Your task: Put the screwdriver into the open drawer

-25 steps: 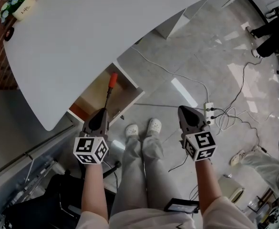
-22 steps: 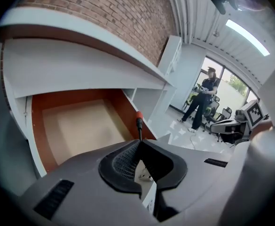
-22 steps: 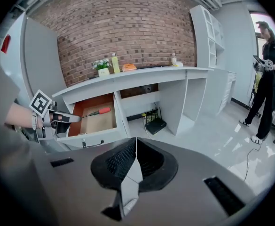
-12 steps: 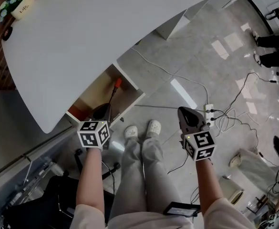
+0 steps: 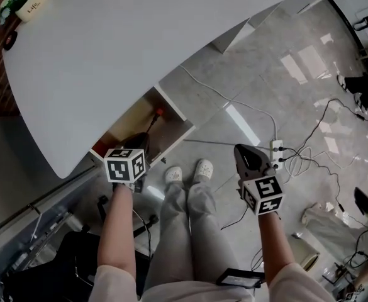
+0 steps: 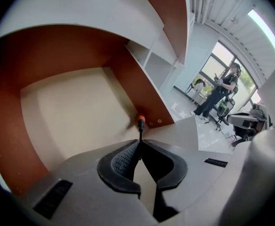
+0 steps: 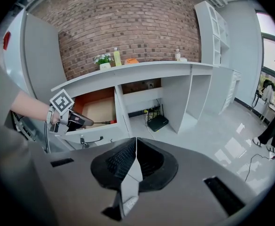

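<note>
One thin orange-handled screwdriver [image 6: 140, 124], boxy brown drawer [image 6: 71, 112]

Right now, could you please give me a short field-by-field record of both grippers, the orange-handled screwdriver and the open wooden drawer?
Left gripper: shut on the thin dark shaft of the orange-handled screwdriver
Screwdriver position: handle points away from the gripper, inside the open brown-walled wooden drawer, near its right wall; contact with the drawer floor cannot be told
Right gripper: shut, empty, held over the grey tiled floor
Drawer location: pulled out under the white curved desk top
Task state: screwdriver not yet released
</note>
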Available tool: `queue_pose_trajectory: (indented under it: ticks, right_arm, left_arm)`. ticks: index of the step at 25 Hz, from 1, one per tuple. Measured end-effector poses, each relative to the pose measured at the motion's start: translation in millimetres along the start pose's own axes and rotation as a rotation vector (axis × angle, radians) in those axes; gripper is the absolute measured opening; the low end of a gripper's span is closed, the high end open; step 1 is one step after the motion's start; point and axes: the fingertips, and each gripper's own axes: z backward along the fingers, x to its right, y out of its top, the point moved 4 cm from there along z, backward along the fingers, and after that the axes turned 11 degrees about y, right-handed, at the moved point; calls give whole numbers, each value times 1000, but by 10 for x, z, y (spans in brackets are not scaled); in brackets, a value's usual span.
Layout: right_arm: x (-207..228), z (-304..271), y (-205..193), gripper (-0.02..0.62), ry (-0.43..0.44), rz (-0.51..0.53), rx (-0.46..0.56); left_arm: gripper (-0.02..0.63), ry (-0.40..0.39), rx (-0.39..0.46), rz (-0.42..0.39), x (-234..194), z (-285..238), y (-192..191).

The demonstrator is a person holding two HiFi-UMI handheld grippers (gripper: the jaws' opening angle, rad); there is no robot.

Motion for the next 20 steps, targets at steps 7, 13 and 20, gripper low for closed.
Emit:
queue_pose_trajectory:
  ticks: [7,13,20]
  right_arm:
    - [-40,-3,54,20,9,11,-4]
    - [1,128,180,20,-3,15,0]
    - [7,352,462,20,-18,24,39]
  left_arm:
    - [107,-8,-47,-45,78,-28,-55]
    - [107,-11,-46,-18,141,76,-62]
    - [107,13,-6,30,195,339,79]
